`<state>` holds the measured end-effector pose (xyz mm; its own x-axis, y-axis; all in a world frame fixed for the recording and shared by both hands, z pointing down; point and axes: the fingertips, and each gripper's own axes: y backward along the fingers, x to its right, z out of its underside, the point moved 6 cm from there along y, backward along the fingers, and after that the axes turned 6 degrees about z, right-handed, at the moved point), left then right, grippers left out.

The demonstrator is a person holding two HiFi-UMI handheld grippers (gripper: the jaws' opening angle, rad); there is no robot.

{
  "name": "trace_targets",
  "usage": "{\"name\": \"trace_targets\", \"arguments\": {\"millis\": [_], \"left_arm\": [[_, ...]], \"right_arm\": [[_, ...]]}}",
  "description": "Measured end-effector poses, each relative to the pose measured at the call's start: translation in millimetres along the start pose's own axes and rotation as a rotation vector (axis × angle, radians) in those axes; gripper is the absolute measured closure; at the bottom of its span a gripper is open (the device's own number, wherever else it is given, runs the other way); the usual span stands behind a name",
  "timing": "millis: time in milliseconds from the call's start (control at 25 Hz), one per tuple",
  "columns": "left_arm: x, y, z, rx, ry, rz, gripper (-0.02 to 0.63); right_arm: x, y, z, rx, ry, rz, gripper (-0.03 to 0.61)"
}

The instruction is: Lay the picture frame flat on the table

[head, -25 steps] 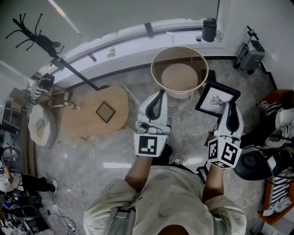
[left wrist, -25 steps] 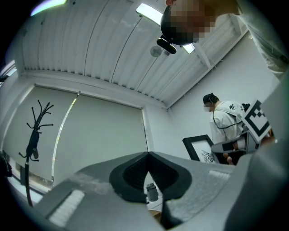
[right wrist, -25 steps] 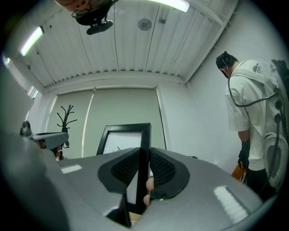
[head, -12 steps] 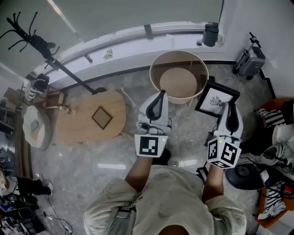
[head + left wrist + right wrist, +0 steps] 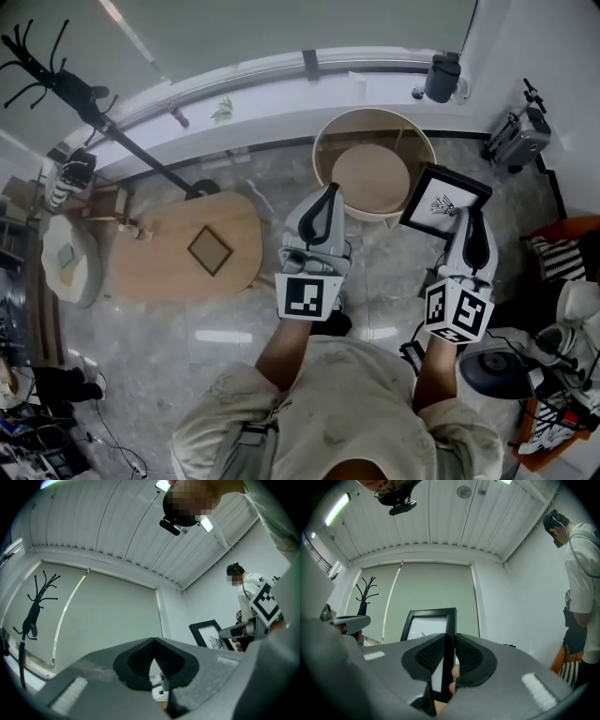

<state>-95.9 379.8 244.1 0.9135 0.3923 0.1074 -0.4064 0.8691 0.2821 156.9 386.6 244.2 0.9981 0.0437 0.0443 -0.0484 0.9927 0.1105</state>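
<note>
Worktop: oval wooden one, left of both grippers, well apart from the frame
Frame: upright in the air, above the floor
Right gripper: clamped on the frame's edge
Left gripper: pinched closed, empty, nearer the worktop

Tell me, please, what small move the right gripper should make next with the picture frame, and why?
Probably swing the right gripper left, over the round table: its jaws clamp the picture frame by one edge, and the head view shows it beside the table's rim, not above it.
</note>
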Motion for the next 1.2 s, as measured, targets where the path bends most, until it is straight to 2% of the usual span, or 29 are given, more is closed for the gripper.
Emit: {"name": "trace_targets", "arguments": {"millis": [520,800,1040,1200], "left_arm": [[-77,-52,22,-0.001,0.000,0.017,0.611],[-104,-71,34,0.012,0.012,0.025,0.611],[-107,-81,44,0.029,0.013,0.036,0.611],[-109,-89,49,0.009,0.004,0.049,0.611]], "right_arm": [[-54,-78,7,-0.014,0.022,0.009,0.508],[-76,-105,13,-0.009,0.038,0.014,0.508],[-77,-115,20,0.006,0.049,0.015,0.508],[-77,-124,22,0.005,0.043,0.023,0.508]]}}
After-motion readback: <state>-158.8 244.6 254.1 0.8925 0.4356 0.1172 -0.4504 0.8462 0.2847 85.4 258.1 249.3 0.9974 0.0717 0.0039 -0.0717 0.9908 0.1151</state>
